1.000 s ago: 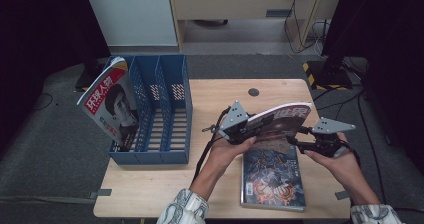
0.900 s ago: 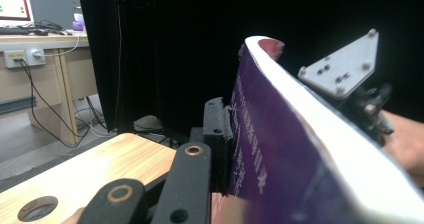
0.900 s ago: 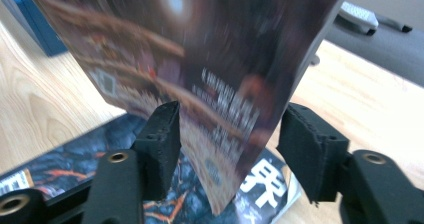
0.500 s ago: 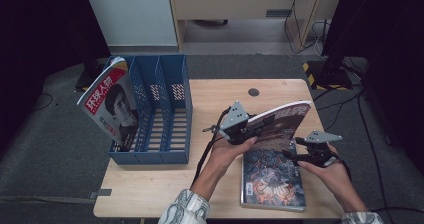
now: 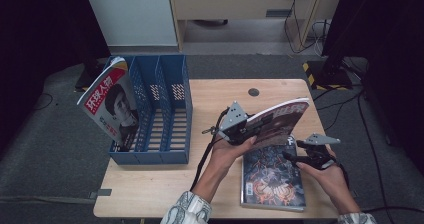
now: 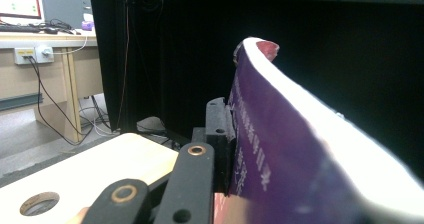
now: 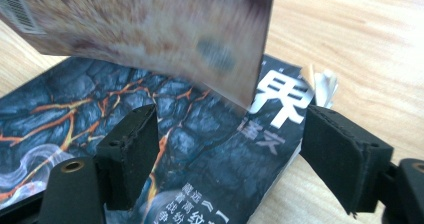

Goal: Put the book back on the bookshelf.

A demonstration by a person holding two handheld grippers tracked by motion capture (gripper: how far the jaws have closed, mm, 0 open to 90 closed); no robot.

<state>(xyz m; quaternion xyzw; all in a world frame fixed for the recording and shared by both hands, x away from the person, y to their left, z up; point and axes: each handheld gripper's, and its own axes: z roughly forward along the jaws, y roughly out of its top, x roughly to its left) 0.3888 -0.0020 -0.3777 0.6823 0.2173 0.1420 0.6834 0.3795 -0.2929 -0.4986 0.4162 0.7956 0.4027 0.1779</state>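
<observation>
Left tongs [image 5: 248, 129] clamp a lifted magazine [image 5: 280, 119] right of the blue rack [image 5: 172, 129], unfiled; right tongs [image 5: 292, 156], just opened and empty, straddle another [image 5: 272, 176].

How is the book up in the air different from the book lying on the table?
The lifted book is tilted up off the table, clamped in the left gripper; the dark book lies flat on the table, with nothing gripping it. The lifted book's cover looks reddish-purple; the dark book's is black with orange cracks. Both are closed softcovers.
</observation>
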